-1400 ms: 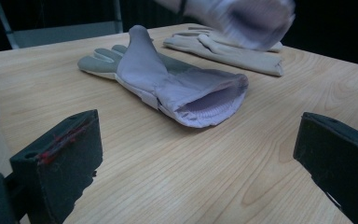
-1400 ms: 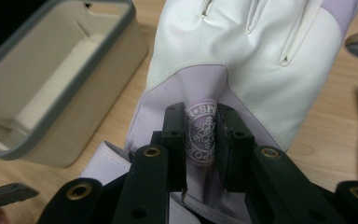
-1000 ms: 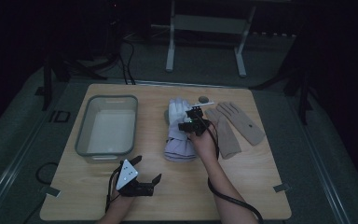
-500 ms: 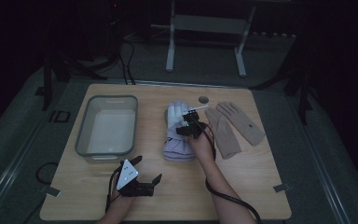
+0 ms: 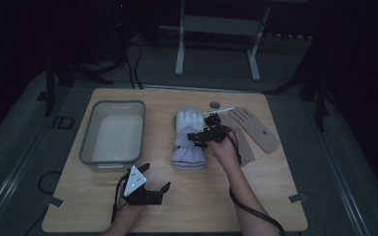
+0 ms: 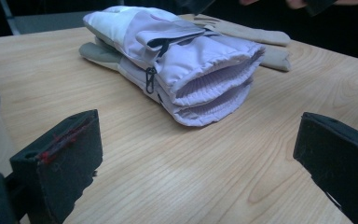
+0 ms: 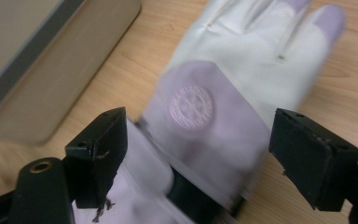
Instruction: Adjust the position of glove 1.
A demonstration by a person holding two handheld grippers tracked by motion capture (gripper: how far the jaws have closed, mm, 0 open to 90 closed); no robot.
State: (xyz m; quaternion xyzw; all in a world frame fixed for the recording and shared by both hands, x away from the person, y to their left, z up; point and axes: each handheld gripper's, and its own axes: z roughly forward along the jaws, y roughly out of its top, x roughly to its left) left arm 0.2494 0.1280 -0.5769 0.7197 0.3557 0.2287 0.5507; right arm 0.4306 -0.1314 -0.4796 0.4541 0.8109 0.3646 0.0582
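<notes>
the right gripper (image 5: 204, 136) hangs over the stacked lilac ski gloves (image 5: 189, 140) at mid-table, its jaws just spread wide with nothing pinched. beige gloves (image 5: 251, 130) lie just beside them and a grey plastic bin (image 5: 89, 147) sits well apart. the left gripper (image 5: 147, 184) rests on the table near the cuffs, jaws spread and empty

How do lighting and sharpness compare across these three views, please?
High view: dim overall, dark surroundings, only the table moderately lit. Left gripper view: bright and sharp on the lilac gloves and wood grain. Right gripper view: well lit, but the top glove's round emblem is smeared by motion blur, as is the tray.
</notes>
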